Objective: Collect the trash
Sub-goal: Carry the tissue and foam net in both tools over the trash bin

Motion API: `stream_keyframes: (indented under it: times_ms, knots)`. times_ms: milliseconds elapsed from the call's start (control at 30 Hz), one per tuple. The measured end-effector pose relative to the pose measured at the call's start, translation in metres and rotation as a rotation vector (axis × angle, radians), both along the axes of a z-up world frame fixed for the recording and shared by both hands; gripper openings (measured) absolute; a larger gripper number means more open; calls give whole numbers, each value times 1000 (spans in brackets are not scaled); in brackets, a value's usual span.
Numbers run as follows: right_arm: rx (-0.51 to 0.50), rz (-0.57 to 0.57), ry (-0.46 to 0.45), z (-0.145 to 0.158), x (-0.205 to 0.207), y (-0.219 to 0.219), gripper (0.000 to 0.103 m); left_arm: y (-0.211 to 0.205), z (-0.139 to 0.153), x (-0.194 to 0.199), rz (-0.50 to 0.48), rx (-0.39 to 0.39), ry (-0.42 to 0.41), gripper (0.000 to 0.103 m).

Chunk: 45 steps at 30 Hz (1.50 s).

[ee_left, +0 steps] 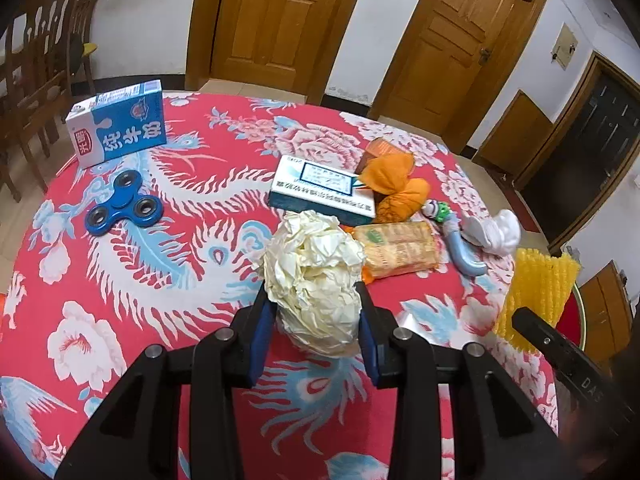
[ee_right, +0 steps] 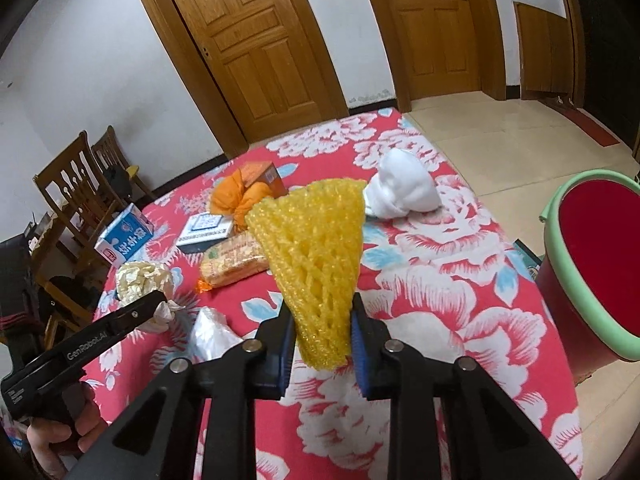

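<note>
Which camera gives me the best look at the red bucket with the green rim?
The right wrist view: the red bucket with the green rim shows its open mouth beside the table. The left wrist view catches only a sliver of it behind the yellow foam net.

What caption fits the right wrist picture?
Right claw grips yellow foam net near red bucket.

Paper ball (ee_left: 316, 280) between my left tongs (ee_left: 316, 320): cream, crinkled.
Foam net (ee_right: 316, 264) in my right tongs (ee_right: 320, 344): yellow, lattice weave.
My finger pads (ee_right: 360, 360): blue on black.
Tablecloth (ee_left: 120, 300) under both: red, white peonies, pale blue feathers.
Bucket (ee_right: 592, 332) right of my right tongs: red, green rim.
</note>
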State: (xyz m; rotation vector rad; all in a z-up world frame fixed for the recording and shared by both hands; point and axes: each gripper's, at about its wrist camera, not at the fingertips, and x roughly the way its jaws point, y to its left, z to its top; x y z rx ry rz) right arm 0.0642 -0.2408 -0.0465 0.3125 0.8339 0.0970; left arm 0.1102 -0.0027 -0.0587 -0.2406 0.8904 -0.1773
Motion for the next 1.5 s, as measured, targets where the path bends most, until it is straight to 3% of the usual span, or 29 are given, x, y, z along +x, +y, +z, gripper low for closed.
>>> stream_keyframes:
  times_ms: [800, 1500]
  knots:
    - [30, -84, -115, 38, -48, -35, 27, -30, 40, -30, -77, -13, -84, 38]
    - [32, -243, -187, 58, -79, -86, 27, -86, 63, -38, -228, -10, -125, 38]
